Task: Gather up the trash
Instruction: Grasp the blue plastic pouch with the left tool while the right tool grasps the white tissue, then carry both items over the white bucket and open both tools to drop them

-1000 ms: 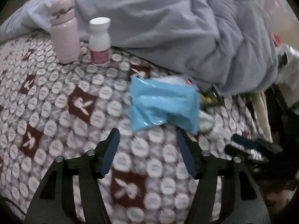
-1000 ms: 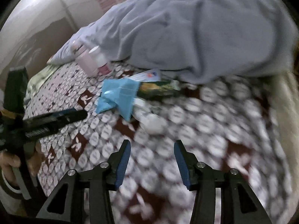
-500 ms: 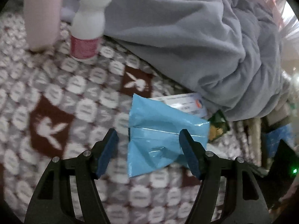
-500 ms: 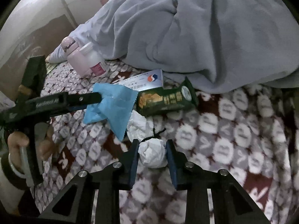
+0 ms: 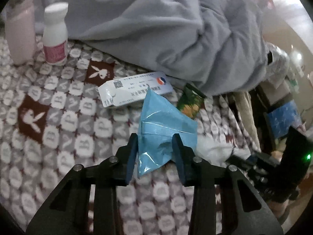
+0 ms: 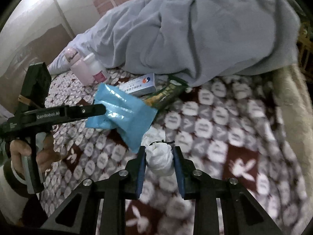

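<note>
A blue plastic packet (image 5: pixel 164 121) sits crumpled between the pads of my left gripper (image 5: pixel 155 146), which is shut on its lower half. In the right wrist view that packet (image 6: pixel 127 115) hangs from the left gripper (image 6: pixel 99 108), held in a person's hand. My right gripper (image 6: pixel 158 155) is shut on a white tissue wad (image 6: pixel 159 157), just above the patterned bed cover (image 6: pixel 225 137). A white medicine box (image 5: pixel 135 92) and a green snack wrapper (image 5: pixel 190 103) lie behind the packet, by the blanket's edge.
A heaped grey blanket (image 5: pixel 156 29) fills the back of the bed. A pink flask (image 5: pixel 19 33) and a white bottle with a pink label (image 5: pixel 55 35) stand at the far left. More white tissue (image 5: pixel 213 148) lies right of the packet. The bed's edge (image 6: pixel 289 107) runs down the right.
My left gripper came forward over the blue packet and shut on it; the packet now stands tilted up off the box. The right gripper closed on the tissue wad and keeps it.
</note>
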Demonstrator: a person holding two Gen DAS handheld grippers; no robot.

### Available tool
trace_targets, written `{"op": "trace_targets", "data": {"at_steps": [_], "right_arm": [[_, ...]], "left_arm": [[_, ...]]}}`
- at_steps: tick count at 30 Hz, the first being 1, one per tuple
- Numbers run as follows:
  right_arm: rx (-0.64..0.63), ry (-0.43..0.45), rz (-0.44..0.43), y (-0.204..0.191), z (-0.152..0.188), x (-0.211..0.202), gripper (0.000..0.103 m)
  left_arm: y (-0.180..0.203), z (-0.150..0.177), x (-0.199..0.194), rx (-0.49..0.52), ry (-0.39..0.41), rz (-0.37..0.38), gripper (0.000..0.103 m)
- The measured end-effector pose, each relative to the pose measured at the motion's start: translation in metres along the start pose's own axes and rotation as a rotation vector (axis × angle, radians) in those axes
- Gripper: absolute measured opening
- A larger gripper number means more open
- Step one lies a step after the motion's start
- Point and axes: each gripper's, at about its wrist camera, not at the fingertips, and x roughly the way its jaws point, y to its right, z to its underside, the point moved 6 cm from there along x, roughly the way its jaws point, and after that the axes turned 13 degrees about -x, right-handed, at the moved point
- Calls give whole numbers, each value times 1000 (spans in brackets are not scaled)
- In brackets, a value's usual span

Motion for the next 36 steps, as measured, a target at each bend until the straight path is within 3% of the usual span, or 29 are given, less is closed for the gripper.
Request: {"op": "trace_targets", "data": {"at_steps": [6,10,13,22,36], "right_arm": [[21,20,32,3,21,-40,26],[45,-74,-16,-2,45,-39,26],[50,-78,-20,-6,55,-42,26],[48,45,14,-8,48,-79,26],[121,130,84,19,52,-122,26]], "left_arm": [[3,12,-39,35,62,-70,16],[13,32,-56,105,95,-113,16],[10,50,-64,123,104,-149,16],[21,59,-82,116,140,-154,16],[91,69,-66,214,170,-155,16]]}}
